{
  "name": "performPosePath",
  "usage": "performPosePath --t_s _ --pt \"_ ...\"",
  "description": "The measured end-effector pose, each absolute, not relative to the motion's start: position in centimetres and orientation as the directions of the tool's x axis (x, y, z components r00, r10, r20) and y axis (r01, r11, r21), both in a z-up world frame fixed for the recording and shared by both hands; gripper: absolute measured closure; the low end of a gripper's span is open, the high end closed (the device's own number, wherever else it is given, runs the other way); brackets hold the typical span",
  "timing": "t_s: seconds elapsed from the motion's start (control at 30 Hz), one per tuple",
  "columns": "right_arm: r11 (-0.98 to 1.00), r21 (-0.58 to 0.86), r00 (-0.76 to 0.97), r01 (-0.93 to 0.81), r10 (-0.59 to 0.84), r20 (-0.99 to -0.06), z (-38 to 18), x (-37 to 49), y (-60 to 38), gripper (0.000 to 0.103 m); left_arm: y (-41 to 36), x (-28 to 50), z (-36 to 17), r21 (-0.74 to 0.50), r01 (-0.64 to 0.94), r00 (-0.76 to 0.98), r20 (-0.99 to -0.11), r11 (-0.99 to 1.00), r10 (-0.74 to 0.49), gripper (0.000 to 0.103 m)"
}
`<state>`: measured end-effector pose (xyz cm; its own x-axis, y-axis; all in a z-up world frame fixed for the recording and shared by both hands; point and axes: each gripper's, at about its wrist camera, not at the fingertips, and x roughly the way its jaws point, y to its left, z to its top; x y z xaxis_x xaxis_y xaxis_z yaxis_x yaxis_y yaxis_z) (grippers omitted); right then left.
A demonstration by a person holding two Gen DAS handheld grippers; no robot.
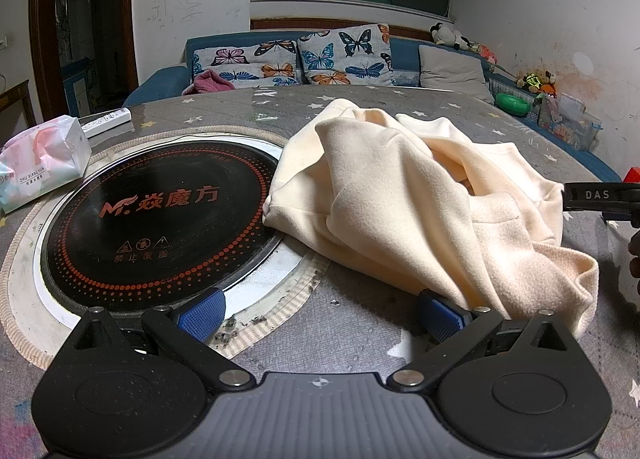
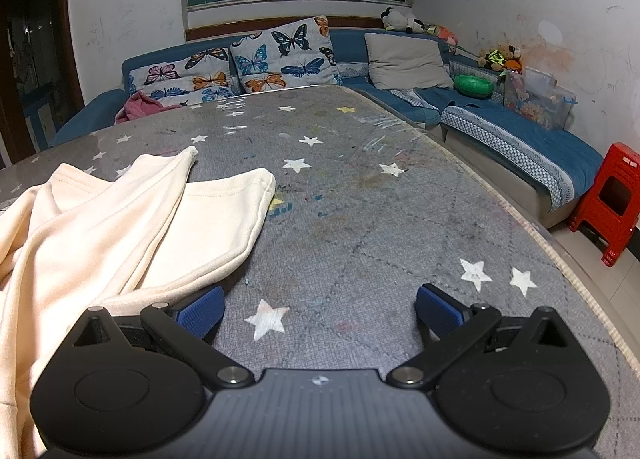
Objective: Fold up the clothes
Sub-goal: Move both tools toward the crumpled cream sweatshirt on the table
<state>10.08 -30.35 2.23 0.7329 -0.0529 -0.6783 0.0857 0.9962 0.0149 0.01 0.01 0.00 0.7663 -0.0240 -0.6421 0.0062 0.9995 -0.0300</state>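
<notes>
While both tools gape wide and empty, the cream garment (image 1: pixel 400 195) on the worktop (image 2: pixel 360 219) looks soft, light and floppy, best pinched at a far hemmed corner (image 2: pixel 256 183).

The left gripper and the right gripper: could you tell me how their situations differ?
The left gripper frames bare table beside the induction cooktop; the right gripper frames starred tablecloth. The cream garment lies by the left gripper's right finger, but the right gripper's left. Both are open, empty.

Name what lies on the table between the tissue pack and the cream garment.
The round black induction cooktop, set into the table, lies between the tissue pack and the cream garment; the garment's edge overlaps its rim. The left wrist view shows it.
</notes>
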Motion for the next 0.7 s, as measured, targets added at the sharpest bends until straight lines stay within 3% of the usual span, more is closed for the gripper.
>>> performPosePath --t_s 0.7 --pt "0.997 0.037 0.763 -0.073 0.079 -0.642 5.0 2.0 -28.3 0.0 1.0 -2.1 1.2 -0.028 -0.037 0.758 -0.652 0.999 0.01 0.0"
